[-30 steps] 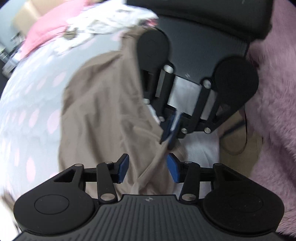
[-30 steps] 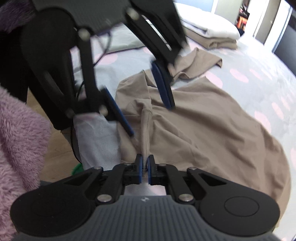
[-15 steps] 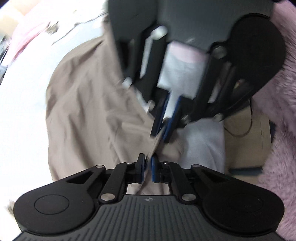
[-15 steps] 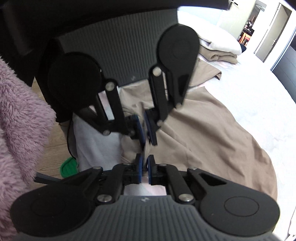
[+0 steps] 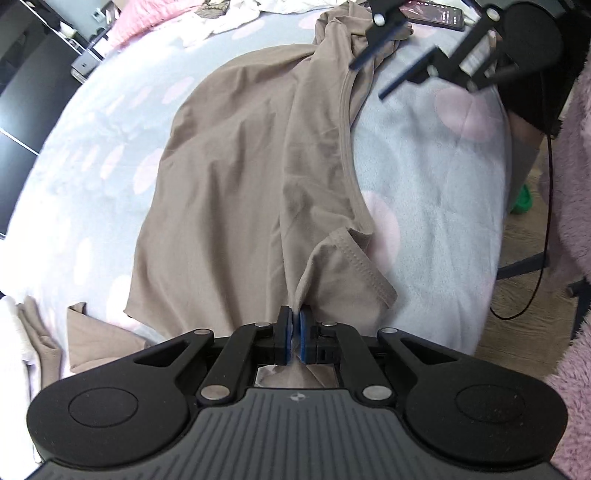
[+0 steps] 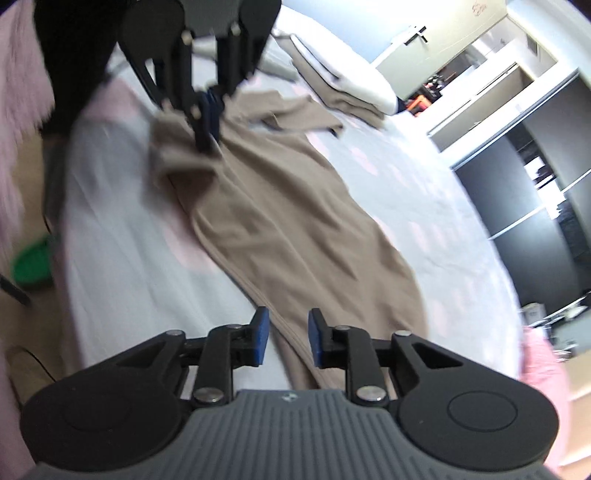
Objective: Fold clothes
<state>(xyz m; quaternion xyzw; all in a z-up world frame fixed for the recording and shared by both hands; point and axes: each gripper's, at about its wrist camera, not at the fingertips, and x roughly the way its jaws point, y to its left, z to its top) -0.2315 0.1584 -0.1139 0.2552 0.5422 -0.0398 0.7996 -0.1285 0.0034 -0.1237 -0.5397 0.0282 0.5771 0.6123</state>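
Observation:
A tan shirt lies stretched out on the grey bedspread with pink dots. My left gripper is shut on a fold of the shirt near its sleeve. It also shows in the right wrist view, pinching the far end of the tan shirt. My right gripper is open, its blue pads on either side of the shirt's hem. It appears open at the far end in the left wrist view.
A second tan garment and white cloth lie at the lower left. Folded clothes are stacked at the back of the bed. A phone lies on the bed. A green object sits on the floor beside the bed.
The two grippers have moved far apart, stretching the shirt lengthwise. My right gripper has opened and let go of the shirt. My left gripper closed on the shirt and still holds it.

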